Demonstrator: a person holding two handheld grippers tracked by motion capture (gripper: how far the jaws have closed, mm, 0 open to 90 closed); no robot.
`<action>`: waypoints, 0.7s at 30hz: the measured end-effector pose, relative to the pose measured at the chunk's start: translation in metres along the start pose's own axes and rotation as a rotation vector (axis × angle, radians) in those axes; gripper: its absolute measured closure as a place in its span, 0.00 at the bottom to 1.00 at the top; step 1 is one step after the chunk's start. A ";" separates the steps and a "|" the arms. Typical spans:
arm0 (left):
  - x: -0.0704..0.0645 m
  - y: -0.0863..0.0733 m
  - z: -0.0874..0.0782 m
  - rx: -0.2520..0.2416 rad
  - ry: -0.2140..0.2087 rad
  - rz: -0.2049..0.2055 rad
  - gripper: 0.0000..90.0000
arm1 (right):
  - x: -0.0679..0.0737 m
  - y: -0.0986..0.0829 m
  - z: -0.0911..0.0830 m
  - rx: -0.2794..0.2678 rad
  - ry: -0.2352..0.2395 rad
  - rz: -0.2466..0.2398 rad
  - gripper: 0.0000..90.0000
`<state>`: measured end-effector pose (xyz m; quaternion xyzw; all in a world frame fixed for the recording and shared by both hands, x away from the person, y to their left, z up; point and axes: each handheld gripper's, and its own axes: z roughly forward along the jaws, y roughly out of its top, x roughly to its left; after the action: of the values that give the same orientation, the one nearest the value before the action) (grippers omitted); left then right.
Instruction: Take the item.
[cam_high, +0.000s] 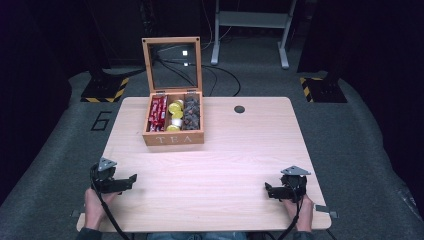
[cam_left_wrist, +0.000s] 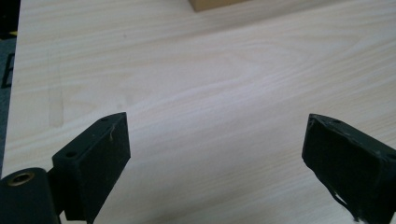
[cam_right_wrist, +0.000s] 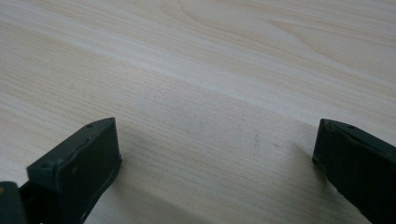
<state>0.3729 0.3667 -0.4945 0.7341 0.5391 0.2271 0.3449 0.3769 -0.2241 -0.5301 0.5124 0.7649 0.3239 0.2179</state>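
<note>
Three compartments side by side inside the light-brown wooden box marked TEA (cam_high: 173, 139): red packets (cam_high: 158, 114) at its left, yellow round capsules (cam_high: 175, 107) in the middle, dark wrapped pieces (cam_high: 191, 112) at its right. Stood toward the far edge of the pale wood-grain desk (cam_high: 220, 160), left of centre, with its glass-paned hinged lid (cam_high: 172, 41) raised upright behind it. Showed as a mere corner (cam_left_wrist: 215, 3) at the top of the left gripper view.

Lay well apart from the box, near the desk's near edge: left gripper (cam_high: 134, 179) at one near corner, right gripper (cam_high: 267, 190) at the other, each held in a hand (cam_high: 95, 207) (cam_high: 302, 212). Pointed inward, toward each other. Had black fingers (cam_left_wrist: 100, 154) spread wide on the left and black fingers (cam_right_wrist: 84, 163) spread just as wide on the right, pinching nothing, with bare desk between them.

Looked like a start, with nothing lifted out yet. Judged the main risk as the upright lid: could be knocked shut by a reach coming in too high or too far back. Judged a second risk in the tight packing: might drag a neighbouring packet along, or tip the box, if fingers went in too wide. Could also slide the light box across the smooth desk if pushed without the other gripper bracing it.
</note>
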 end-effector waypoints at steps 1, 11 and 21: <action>-0.001 0.003 -0.001 0.003 0.001 0.006 0.10 | 0.000 0.000 0.000 0.000 0.000 0.000 0.00; -0.004 0.031 -0.001 -0.016 -0.024 0.042 0.11 | 0.000 0.000 0.000 0.000 0.001 0.000 0.00; -0.007 0.063 0.008 -0.021 -0.037 0.057 0.12 | 0.000 0.000 0.000 0.000 0.002 -0.001 0.00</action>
<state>0.4166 0.3469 -0.4527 0.7496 0.5090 0.2288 0.3559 0.3771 -0.2243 -0.5301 0.5115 0.7655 0.3243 0.2172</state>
